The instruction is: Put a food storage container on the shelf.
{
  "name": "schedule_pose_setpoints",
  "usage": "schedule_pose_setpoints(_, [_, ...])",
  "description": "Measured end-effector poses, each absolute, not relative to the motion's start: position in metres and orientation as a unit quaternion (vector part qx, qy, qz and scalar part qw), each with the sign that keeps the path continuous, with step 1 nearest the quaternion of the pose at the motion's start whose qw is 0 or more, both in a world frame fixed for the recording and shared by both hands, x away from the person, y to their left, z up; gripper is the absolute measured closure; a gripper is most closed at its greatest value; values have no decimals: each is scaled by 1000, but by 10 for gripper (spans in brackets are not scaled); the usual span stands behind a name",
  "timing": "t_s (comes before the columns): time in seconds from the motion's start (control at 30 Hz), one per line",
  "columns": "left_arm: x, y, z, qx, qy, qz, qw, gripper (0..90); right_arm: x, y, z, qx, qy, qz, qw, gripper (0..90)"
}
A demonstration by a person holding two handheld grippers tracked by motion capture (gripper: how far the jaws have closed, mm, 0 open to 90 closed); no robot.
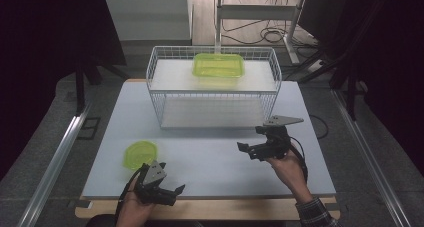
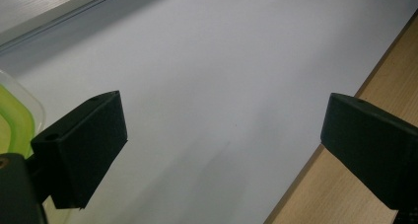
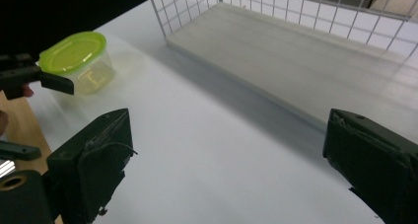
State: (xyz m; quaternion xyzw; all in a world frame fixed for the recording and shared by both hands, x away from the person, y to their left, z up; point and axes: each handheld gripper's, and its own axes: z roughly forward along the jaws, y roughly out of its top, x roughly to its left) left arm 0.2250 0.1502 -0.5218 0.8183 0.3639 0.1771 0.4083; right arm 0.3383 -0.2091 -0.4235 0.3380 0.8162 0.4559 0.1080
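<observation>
A small round container with a yellow-green lid [image 1: 140,154] [image 3: 78,61] stands on the white table top [image 1: 210,157] at the near left; its edge [image 2: 12,120] shows in the left gripper view. My left gripper [image 1: 172,193] [image 2: 222,150] is open just to the near right of it, empty. My right gripper [image 1: 251,143] [image 3: 226,160] is open and empty at the near right, in front of the white wire rack [image 1: 213,87]. A larger yellow-green rectangular container [image 1: 218,65] sits on the rack's upper shelf.
The rack's lower shelf [image 3: 296,66] is bare. A wooden strip [image 2: 374,86] borders the table's near edge. Metal rails [image 1: 55,157] run along both sides on the floor. A table frame with cables [image 1: 270,22] stands behind.
</observation>
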Motion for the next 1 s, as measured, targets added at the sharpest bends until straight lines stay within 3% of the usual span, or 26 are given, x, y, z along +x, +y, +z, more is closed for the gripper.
schedule_pose_setpoints(1.0, [226, 147, -526, 824, 365, 175, 398, 29, 304, -226, -498, 350, 835, 410, 111, 44])
